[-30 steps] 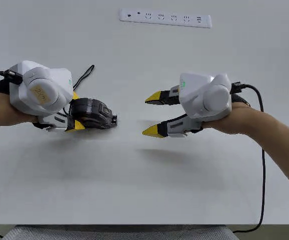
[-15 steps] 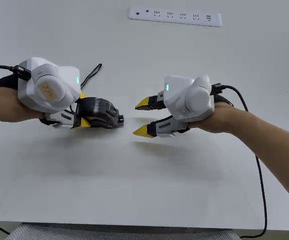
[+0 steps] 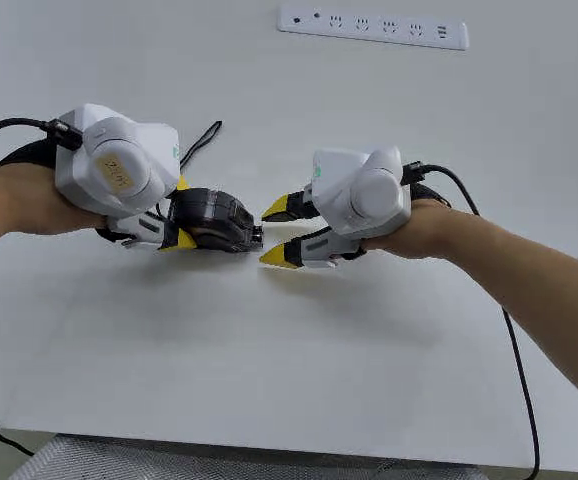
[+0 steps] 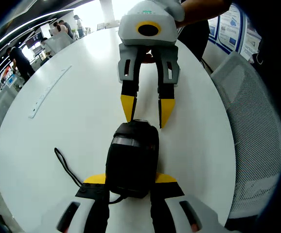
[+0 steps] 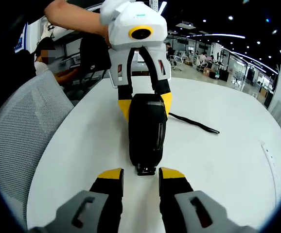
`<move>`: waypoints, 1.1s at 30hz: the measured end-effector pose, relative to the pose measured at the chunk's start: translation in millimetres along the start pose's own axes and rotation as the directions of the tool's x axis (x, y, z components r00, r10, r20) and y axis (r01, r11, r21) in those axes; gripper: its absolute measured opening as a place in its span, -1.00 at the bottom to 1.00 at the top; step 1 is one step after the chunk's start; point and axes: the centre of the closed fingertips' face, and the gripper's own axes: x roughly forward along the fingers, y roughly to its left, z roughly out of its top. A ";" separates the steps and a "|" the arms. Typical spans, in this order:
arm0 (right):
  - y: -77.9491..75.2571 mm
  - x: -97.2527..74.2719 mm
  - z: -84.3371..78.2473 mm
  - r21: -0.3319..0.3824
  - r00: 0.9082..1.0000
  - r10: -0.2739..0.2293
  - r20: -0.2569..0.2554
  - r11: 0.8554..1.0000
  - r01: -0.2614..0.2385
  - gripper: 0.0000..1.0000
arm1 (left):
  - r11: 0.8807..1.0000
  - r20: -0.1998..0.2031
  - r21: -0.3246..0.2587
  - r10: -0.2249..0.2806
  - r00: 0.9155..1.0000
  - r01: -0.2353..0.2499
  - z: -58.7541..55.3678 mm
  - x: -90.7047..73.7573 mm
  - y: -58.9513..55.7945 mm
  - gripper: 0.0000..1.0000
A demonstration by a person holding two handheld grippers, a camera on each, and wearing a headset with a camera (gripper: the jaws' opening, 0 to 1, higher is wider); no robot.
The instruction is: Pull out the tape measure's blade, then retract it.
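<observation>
Left tongs (image 4: 131, 178): we see them closed on the rear of the tape (image 4: 132, 158), with one yellow tip against each flat side of the black case.
Right tongs (image 5: 141, 174): we see them parted and holding nothing. The yellow tips sit on either side of the hook (image 5: 146, 170) at the tape's front, and we cannot tell whether they touch it.
Facing: in the head view the two tongs point at each other, nearly tip to tip.
Tape: it lies between the two tongs near the middle of the surface (image 3: 269, 380), blade wound in. We cannot tell whether the case rests on the surface or hangs just over it.
Strap (image 5: 194, 122): a black cord runs from the tape's rear end and lies on the surface beside the left tongs.
Hands: the left hand (image 3: 29, 200) and the right hand (image 3: 424, 228) each grip the white body of their tongs.
Power strip (image 3: 372, 26): white, flat on the far side of the surface, well apart from the tape.
Chair (image 5: 28, 141): a mesh seat stands by the surface's edge.
</observation>
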 end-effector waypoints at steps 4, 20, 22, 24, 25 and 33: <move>-2.3 11.9 -2.4 0.014 1.000 0.021 -0.020 1.000 -0.021 -0.51 | 1.000 0.005 -0.008 -0.009 1.000 0.009 0.0 0.2 1.4 -0.42; -4.9 18.1 -5.4 -0.008 0.999 0.009 -0.034 1.000 -0.009 -0.73 | 1.000 0.013 -0.011 -0.011 1.000 0.012 0.6 0.0 0.7 -0.42; -4.9 18.2 -5.5 -0.016 0.999 0.006 -0.038 1.000 -0.007 -0.74 | 1.000 0.014 -0.010 -0.010 1.000 0.010 0.3 -0.1 0.5 -0.42; -5.8 18.2 -5.8 -0.012 0.999 -0.004 -0.041 1.000 0.003 -0.76 | 1.000 0.021 -0.017 -0.007 1.000 0.008 0.0 -0.1 0.5 -0.43; -5.6 18.3 -5.7 -0.015 0.999 -0.004 -0.042 1.000 0.004 -0.76 | 1.000 0.023 -0.020 -0.007 1.000 0.008 -0.1 -0.1 0.3 -0.43; -5.7 17.3 -4.2 -0.047 0.999 -0.003 -0.046 0.999 0.001 -0.77 | 1.000 0.030 -0.021 -0.008 1.000 0.008 -1.5 -0.9 0.8 -0.43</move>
